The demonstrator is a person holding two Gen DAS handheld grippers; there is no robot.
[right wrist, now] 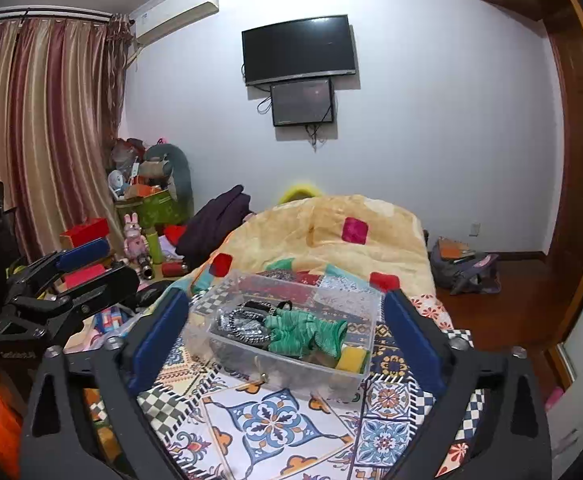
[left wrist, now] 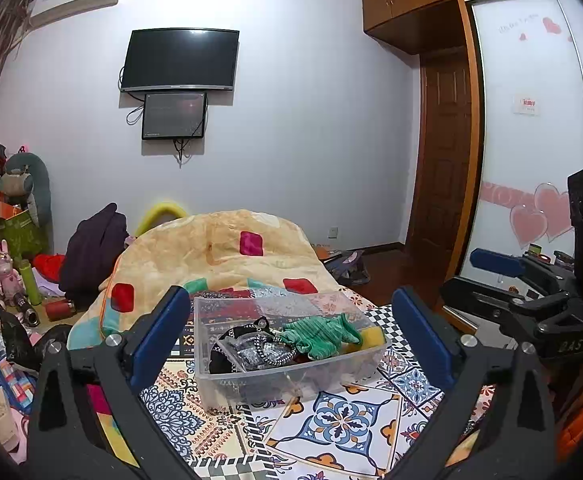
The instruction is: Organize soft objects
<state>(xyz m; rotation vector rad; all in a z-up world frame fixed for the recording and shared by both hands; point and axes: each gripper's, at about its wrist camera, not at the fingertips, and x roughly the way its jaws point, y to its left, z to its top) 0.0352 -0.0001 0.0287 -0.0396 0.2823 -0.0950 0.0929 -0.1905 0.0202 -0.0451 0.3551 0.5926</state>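
Observation:
A clear plastic bin (left wrist: 219,388) stands on the patterned bedspread (left wrist: 339,428). Inside lie a green knitted cloth (left wrist: 319,334), a black and white patterned cloth (left wrist: 251,348) and a yellow sponge (left wrist: 371,336). My left gripper (left wrist: 291,336) is open and empty, its blue pads either side of the bin, held back from it. In the right wrist view the bin (right wrist: 291,368) holds the green cloth (right wrist: 303,332), the dark cloth (right wrist: 243,324) and the sponge (right wrist: 351,360). My right gripper (right wrist: 287,336) is open and empty, also short of the bin.
A folded yellow quilt (left wrist: 211,252) lies behind the bin. Cluttered boxes, toys and bottles (left wrist: 15,264) fill the floor at left. The right gripper (left wrist: 531,292) shows at the left view's right edge. A wooden door (left wrist: 443,160) and a wardrobe stand at right.

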